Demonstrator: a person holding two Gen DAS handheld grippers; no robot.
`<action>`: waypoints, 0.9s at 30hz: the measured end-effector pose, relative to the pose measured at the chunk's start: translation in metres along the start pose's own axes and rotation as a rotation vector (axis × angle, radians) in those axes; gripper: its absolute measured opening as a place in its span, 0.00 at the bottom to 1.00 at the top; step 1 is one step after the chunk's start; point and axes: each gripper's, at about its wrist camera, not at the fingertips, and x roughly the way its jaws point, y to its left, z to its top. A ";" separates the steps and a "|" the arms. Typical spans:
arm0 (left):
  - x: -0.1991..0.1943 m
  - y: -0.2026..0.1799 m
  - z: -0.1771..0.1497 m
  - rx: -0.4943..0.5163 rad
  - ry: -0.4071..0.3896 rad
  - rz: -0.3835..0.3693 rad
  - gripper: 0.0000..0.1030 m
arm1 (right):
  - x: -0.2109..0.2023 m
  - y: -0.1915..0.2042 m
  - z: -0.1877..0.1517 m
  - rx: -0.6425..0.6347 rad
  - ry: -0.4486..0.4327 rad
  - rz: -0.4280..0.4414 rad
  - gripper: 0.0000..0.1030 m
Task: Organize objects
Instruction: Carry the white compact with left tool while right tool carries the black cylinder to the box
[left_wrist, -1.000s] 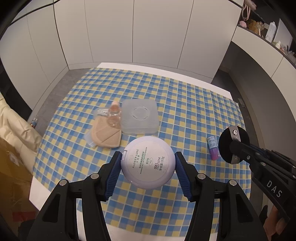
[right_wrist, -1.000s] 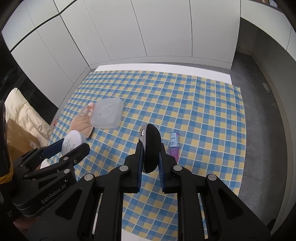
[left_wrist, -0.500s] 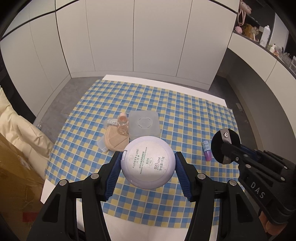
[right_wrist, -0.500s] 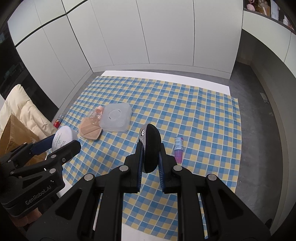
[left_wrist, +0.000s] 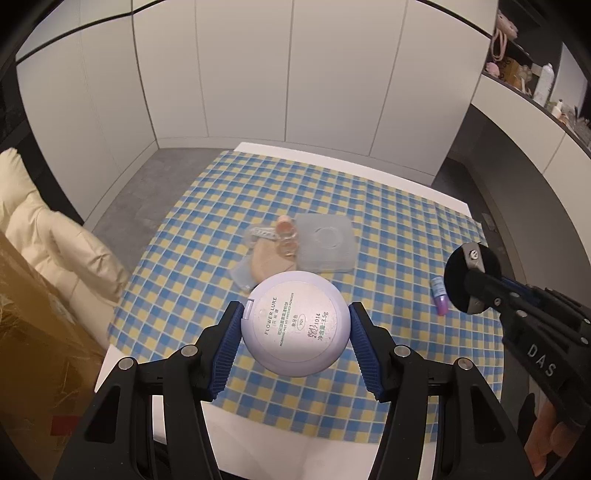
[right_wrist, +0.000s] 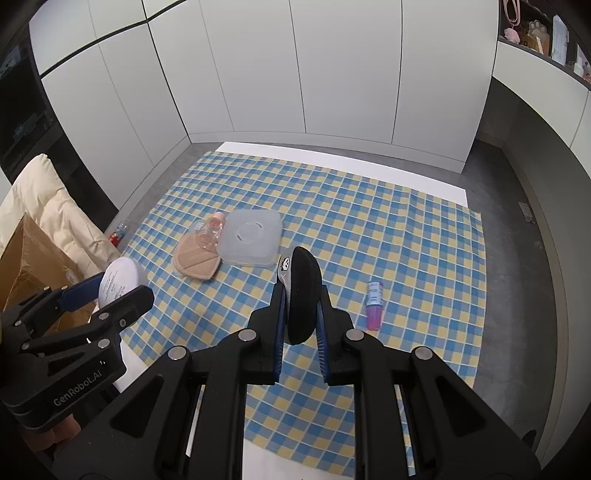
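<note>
Two round compacts are off the tabletop: one pale lilac plastic powder compact (left_wrist: 295, 326) and one thin black disc-shaped compact (right_wrist: 303, 295). On the blue-and-yellow checked tablecloth (right_wrist: 369, 229) lie one translucent square plastic lid (right_wrist: 251, 238), one beige wedge-shaped sponge puff (right_wrist: 195, 260), one small clear bottle with a pink cap (right_wrist: 212, 230) and one small purple tube (right_wrist: 373, 304).

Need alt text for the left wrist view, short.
The left tool grips a round white powder compact, label side up, above a blue and yellow checked tablecloth. Beyond lie a clear plastic box and beige puffs; the right tool holds a black disc.
</note>
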 end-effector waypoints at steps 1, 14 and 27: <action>-0.001 0.002 0.000 -0.009 0.001 -0.001 0.56 | 0.000 0.003 0.001 -0.004 -0.002 0.001 0.15; -0.019 0.037 0.002 -0.067 -0.042 0.027 0.56 | -0.003 0.046 0.016 -0.084 -0.035 0.030 0.15; -0.038 0.071 0.003 -0.124 -0.082 0.054 0.56 | -0.008 0.080 0.027 -0.125 -0.059 0.071 0.15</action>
